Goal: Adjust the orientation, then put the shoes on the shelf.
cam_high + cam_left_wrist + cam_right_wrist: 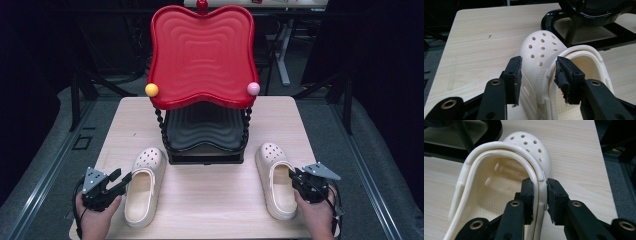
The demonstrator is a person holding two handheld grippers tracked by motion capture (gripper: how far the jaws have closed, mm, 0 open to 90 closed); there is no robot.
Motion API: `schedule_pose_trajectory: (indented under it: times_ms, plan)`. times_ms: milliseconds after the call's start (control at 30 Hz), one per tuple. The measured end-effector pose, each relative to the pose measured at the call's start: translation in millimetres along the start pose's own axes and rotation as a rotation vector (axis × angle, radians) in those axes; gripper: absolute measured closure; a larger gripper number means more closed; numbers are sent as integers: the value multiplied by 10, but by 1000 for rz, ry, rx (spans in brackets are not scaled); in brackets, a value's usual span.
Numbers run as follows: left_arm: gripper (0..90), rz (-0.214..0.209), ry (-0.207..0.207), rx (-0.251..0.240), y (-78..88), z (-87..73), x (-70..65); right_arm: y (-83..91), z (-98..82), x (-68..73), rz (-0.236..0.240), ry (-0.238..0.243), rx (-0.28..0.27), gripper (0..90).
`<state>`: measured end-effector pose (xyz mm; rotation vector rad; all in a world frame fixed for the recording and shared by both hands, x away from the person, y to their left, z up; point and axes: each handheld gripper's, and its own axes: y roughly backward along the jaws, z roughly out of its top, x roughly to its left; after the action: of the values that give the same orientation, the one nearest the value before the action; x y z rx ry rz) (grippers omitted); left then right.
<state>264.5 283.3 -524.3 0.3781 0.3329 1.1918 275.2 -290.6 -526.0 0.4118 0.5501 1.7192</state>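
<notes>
Two cream perforated clogs lie toes-away on the wooden table (pixel 210 200). At the left clog (pixel 145 185) (pixel 541 47), my left gripper (pixel 126 179) (pixel 537 72) straddles the outer side wall just behind the toe cap. One pad lies against the outside and the other sits at the rim inside the opening. My right gripper (pixel 295 176) (pixel 540 192) grips the right clog (pixel 275 182) (pixel 524 140) by its right side wall, which is pinched together with the folded strap between both pads. Both clogs rest flat on the table.
A two-tier stand is at the middle back of the table: a red wavy tray (pixel 202 50) on top, a black tray (pixel 205 130) below, twisted black posts, a yellow ball (pixel 151 90) and a pink ball (pixel 253 88). Bare wood lies between the clogs.
</notes>
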Motion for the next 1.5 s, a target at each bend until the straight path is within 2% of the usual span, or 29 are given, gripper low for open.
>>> schedule_pose_trajectory:
  times_ms: [33,233,267,300,400,633,767,867,1000,1100,1500]
  plan:
    - [560,0,0,1,1,0,-1,-3,11,66,5,3,-4,759]
    - [558,-9,-4,-1,13,1,-19,-31,36,227,17,52,-1,759]
    - [558,-9,-4,-1,13,1,-19,-31,36,227,17,52,-1,759]
    - [555,-9,-5,2,15,1,-22,-44,28,275,4,78,-3,755]
    - [548,-16,-4,8,18,-2,-31,-47,6,305,3,89,7,742]
    - [520,-9,-15,10,6,-7,-57,-28,-13,263,33,72,-1,692]
    - [520,-6,-23,29,-15,-10,-69,20,-26,219,67,73,-21,611]
    - [528,-16,-24,36,-39,-13,-77,17,-36,207,88,82,-20,609]
    - [545,-31,-45,49,-67,-14,-99,5,-38,192,86,81,-33,597]
    - [549,-27,-62,61,-82,-14,-112,1,-40,175,91,81,-23,599]
    - [580,-16,-72,90,-129,-27,-125,-23,-34,154,112,78,-24,627]
